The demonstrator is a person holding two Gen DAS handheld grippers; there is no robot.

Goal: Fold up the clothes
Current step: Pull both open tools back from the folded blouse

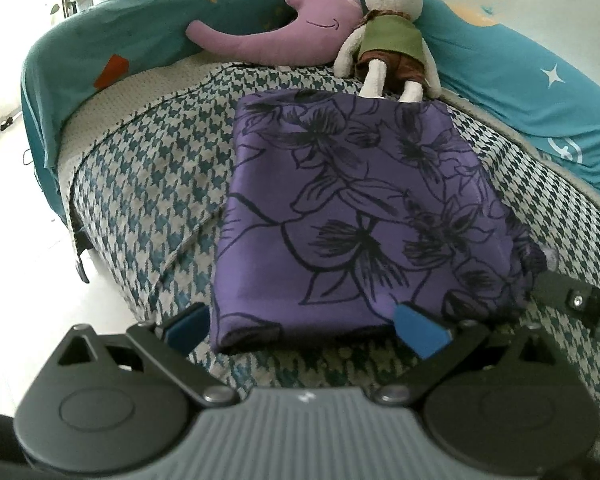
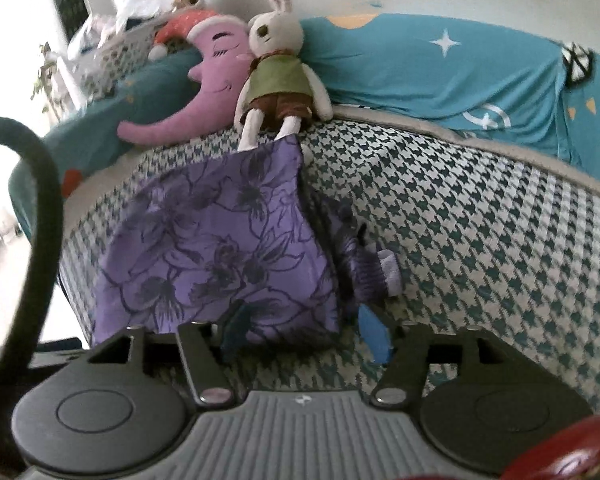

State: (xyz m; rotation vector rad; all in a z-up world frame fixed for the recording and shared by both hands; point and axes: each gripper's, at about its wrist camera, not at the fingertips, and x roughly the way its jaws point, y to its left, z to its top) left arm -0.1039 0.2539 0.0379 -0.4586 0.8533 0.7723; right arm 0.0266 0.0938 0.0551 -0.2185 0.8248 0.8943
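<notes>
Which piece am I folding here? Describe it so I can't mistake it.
On the houndstooth bedspread, in front of the plush rabbit, lies the purple garment. It is folded into a rectangle, and its dark flower outlines set it apart from the plain purple moon pillow.

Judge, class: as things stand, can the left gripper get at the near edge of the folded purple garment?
Probably yes. The left gripper is open, its blue fingers straddling the near edge of the purple garment, which lies flat on the houndstooth cover; nothing sits between them.

Open houndstooth cover [image 2: 480, 220] lies free right of the folded purple garment [image 1: 356, 216], while the rabbit toy [image 1: 392, 32] touches its far edge, perhaps overlapping, with the moon cushion [image 1: 284, 20] just beside blocking that end.
</notes>
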